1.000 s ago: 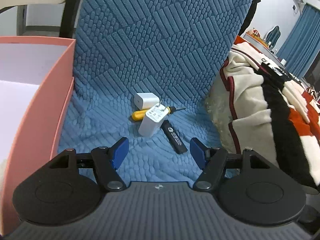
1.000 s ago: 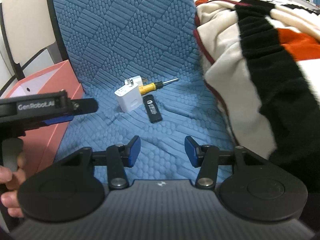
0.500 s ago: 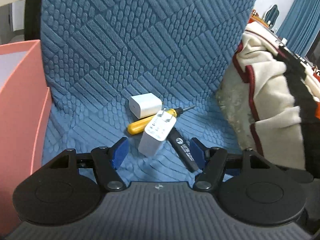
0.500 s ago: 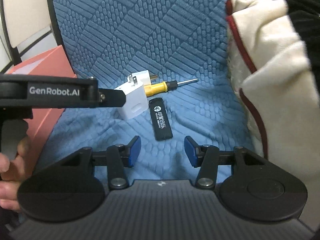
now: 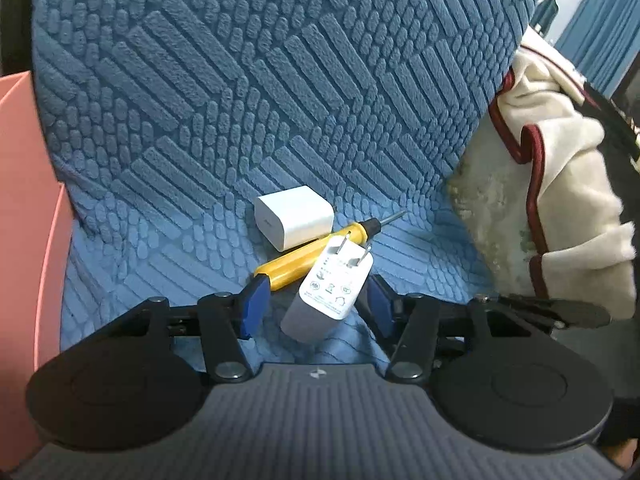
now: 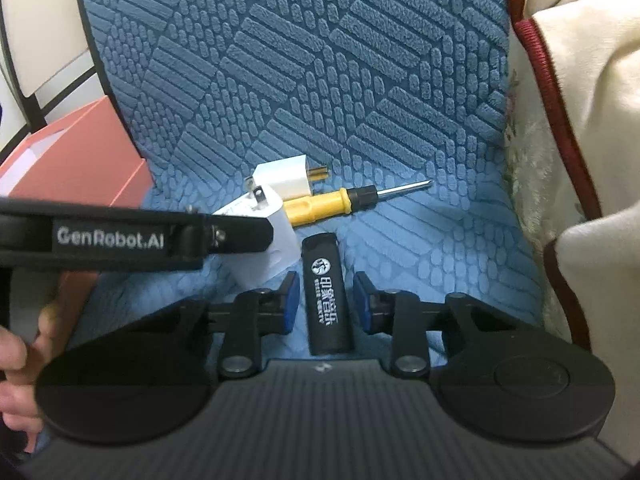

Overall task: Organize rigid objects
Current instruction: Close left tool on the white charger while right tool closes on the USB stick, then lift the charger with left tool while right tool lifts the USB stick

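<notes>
**Both grippers closing over items on blue cover**

On the textured blue cover (image 5: pixel 248 92), a pronged white charger (image 5: pixel 330 294) is seen between the closing jaws of the left gripper (image 5: pixel 314 306), pads not yet pressing. Black stick (image 6: pixel 328 300) is framed by the closing right gripper (image 6: pixel 326 302), gaps visible either side. Yellow screwdriver (image 6: pixel 332 202) and second white charger (image 6: pixel 282 178) lie just beyond. Pink box (image 6: pixel 76 160) noted at left.

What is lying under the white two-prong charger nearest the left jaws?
The white two-prong charger leans across the yellow-handled screwdriver, covering its mid-handle. The textured blue seat cover lies below. Whether anything else is underneath is hidden.
</notes>
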`<act>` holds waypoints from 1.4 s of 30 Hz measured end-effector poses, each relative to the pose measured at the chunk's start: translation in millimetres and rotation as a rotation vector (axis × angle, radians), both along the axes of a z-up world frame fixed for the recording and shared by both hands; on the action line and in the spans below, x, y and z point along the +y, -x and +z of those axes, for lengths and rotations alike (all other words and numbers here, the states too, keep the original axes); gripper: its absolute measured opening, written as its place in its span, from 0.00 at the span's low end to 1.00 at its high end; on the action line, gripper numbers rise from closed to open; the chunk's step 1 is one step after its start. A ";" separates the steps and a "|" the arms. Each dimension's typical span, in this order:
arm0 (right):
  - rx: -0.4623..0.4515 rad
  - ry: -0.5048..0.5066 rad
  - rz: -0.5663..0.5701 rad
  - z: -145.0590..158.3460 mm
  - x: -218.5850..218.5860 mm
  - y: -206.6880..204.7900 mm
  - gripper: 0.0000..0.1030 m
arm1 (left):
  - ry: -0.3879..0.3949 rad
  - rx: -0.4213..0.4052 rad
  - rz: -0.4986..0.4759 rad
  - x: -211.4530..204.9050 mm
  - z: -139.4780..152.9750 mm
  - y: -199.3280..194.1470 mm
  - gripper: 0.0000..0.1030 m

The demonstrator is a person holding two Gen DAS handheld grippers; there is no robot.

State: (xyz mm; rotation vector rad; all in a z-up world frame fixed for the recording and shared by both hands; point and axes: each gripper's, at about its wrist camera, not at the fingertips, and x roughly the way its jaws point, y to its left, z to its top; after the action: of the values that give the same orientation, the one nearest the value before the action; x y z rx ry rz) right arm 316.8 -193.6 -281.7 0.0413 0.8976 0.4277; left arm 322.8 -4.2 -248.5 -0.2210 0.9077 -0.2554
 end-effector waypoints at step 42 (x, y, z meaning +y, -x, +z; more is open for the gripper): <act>0.012 0.035 -0.020 11.0 5.7 29.6 0.26 | 0.080 0.057 0.056 11.1 5.5 24.6 0.32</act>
State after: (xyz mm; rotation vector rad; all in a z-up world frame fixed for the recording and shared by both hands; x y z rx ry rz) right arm 287.3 -187.9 -270.7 0.0208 0.9158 0.3930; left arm 298.2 6.9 -243.0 -0.3287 0.9475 -0.2349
